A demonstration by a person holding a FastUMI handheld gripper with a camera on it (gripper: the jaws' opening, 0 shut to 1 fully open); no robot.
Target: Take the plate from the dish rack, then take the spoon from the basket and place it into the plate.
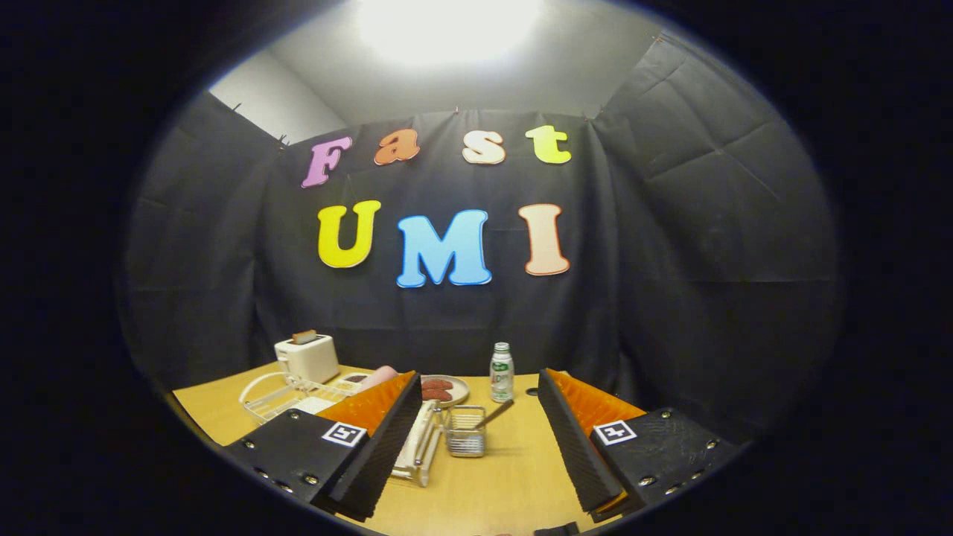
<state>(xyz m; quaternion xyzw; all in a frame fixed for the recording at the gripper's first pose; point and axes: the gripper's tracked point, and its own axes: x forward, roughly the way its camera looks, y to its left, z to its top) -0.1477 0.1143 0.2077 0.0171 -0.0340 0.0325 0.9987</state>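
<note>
Two jaws apart, basket between, spoon inside

Wooden table carries toaster, dish rack, basket, bottle

tool, black ribbed fingers, orange backs

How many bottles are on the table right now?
1. The bottle stands upright at the far edge of the table, beyond the open gripper, just right of the plate of food. The left finger may hide others.
</note>
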